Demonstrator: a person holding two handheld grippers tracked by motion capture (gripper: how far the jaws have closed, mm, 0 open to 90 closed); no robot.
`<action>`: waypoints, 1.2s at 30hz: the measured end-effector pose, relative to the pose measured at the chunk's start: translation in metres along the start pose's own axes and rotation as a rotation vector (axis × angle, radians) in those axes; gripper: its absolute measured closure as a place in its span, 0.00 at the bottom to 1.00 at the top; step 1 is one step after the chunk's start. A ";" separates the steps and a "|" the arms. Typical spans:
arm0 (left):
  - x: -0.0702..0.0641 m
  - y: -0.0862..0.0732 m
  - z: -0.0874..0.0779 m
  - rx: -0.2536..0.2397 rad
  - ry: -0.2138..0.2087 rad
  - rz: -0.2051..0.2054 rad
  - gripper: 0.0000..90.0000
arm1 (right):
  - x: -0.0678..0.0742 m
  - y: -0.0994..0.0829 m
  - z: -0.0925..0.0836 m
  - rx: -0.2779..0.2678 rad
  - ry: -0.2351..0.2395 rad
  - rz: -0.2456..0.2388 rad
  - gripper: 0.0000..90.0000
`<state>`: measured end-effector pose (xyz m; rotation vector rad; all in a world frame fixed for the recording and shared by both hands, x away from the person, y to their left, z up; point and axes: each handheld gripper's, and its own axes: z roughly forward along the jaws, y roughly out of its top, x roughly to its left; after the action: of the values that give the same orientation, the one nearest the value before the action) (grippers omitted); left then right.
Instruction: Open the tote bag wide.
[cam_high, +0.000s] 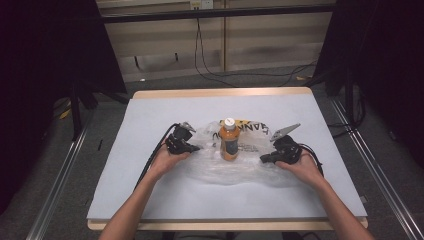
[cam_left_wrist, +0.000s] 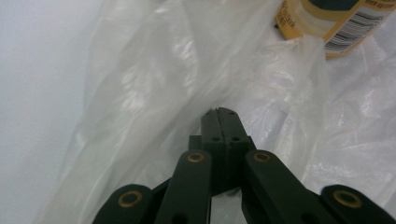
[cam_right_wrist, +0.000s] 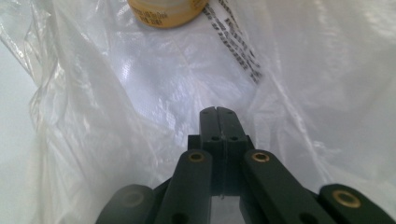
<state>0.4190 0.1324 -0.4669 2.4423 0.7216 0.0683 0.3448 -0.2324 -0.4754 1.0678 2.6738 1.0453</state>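
A: What is in the bag?

B: 1 orange bottle (cam_high: 229, 139) with a white cap stands upright on the clear plastic bag (cam_high: 250, 170), mid-table. Whether it sits inside the bag or just on top, I can't tell.

A: And the bag itself?

B: Thin, crinkled, glossy film with black print, spread flat over the pale table (cam_high: 150, 200).

A: The 2 tools?

B: The left gripper (cam_high: 196, 148) and right gripper (cam_high: 263, 159) flank the bottle, tips on the film. Both have their jaws pressed together, nothing visibly pinched between them.

A: Anything the close views add?

B: The left gripper view shows the bottle's barcode label; the right gripper view shows its round base.
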 end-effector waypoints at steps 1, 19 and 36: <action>0.001 -0.002 0.000 -0.007 -0.007 -0.004 1.00 | -0.001 -0.003 -0.002 -0.008 0.005 0.015 1.00; -0.004 -0.003 0.008 -0.128 -0.032 -0.042 1.00 | -0.004 0.012 0.015 -0.080 -0.095 0.033 1.00; -0.032 -0.017 -0.039 -0.389 -0.073 0.012 0.95 | 0.014 0.014 -0.034 -0.303 -0.094 0.037 1.00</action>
<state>0.3756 0.1474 -0.4403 2.0663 0.5983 0.1127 0.3320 -0.2353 -0.4386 1.0780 2.3338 1.3189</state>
